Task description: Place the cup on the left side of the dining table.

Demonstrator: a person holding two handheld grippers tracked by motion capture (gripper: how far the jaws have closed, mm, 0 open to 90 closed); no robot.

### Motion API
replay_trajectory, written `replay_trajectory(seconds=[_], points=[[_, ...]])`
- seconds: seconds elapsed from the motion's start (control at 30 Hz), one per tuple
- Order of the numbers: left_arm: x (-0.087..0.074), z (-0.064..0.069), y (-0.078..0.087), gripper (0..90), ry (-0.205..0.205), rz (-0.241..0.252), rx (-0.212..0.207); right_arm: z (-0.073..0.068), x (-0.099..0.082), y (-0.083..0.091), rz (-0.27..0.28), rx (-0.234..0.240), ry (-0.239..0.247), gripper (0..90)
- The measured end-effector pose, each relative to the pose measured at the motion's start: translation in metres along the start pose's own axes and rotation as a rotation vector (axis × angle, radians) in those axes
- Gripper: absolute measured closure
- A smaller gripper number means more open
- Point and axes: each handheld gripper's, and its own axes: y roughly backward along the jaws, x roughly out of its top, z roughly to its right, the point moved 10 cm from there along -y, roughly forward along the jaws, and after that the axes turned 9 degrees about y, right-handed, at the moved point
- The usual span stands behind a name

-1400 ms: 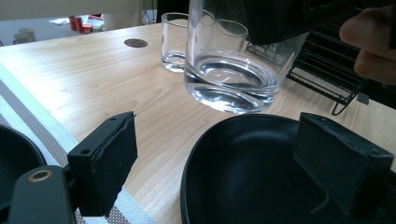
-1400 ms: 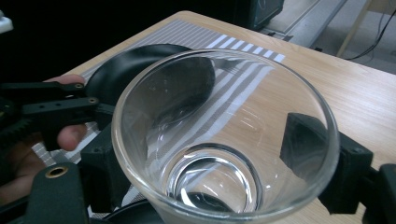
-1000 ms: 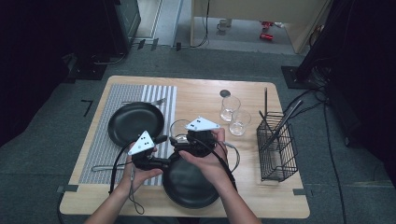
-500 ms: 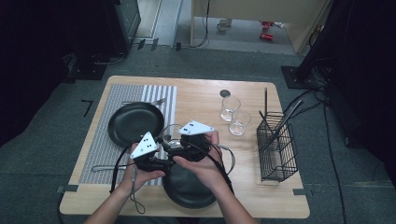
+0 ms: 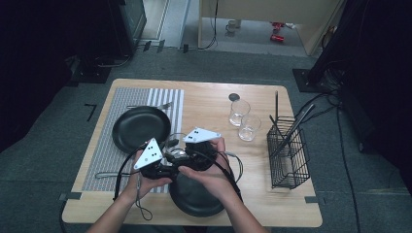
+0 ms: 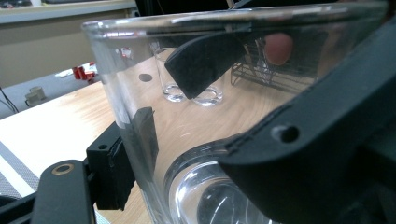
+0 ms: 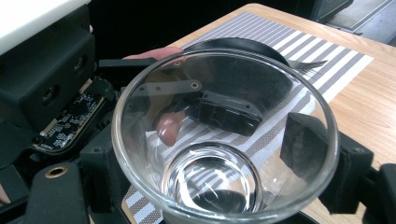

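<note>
Glass (image 7: 224, 140) is what we hold up between both hands, above the table's (image 5: 209, 99) near edge and the black plate (image 5: 194, 196) there. Our right gripper (image 7: 205, 154) grips its wall, 1 pad inside and 1 outside. Our left gripper (image 6: 187, 121) straddles the opposite wall, its jaws having just been closing, though we cannot tell whether they press yet. We judge the handover about halfway: 2 glasses (image 5: 244, 120) already stand near the wire basket (image 5: 289, 155), and this 1 is left to place.

Recording lab, wooden table (image 5: 204, 104) on grey carpet (image 5: 43, 145), floor cables (image 5: 214, 43), dark equipment (image 5: 124, 22)
</note>
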Motion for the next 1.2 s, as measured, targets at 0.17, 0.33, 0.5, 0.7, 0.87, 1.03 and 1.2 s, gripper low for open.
replay_trajectory(seconds=[0.17,0.33,0.5,0.7,0.87,1.03,1.2], points=[[0.000,-0.001,0.006,22.4,0.017,0.032,-0.023,-0.003,0.002,-0.001,0.019,0.039,-0.018,19.8],[0.000,-0.001,0.014,22.5,0.025,0.055,-0.042,-0.009,0.005,-0.003,0.036,0.063,-0.006,19.5],[0.001,-0.002,0.019,22.5,0.018,0.058,-0.032,-0.014,0.008,-0.003,0.051,0.082,0.007,19.7],[0.000,-0.002,0.023,21.9,0.012,0.044,-0.023,-0.019,0.007,-0.006,0.035,0.059,0.021,20.1],[0.003,-0.002,0.024,19.5,0.004,0.050,-0.024,-0.021,0.002,-0.010,-0.002,0.079,0.002,20.0],[0.002,-0.002,0.026,20.5,0.013,0.064,-0.038,-0.022,0.000,-0.012,-0.005,0.088,0.005,19.8],[0.001,-0.001,0.031,20.6,0.034,0.085,-0.054,-0.025,0.001,-0.008,0.029,0.108,0.004,17.7]])
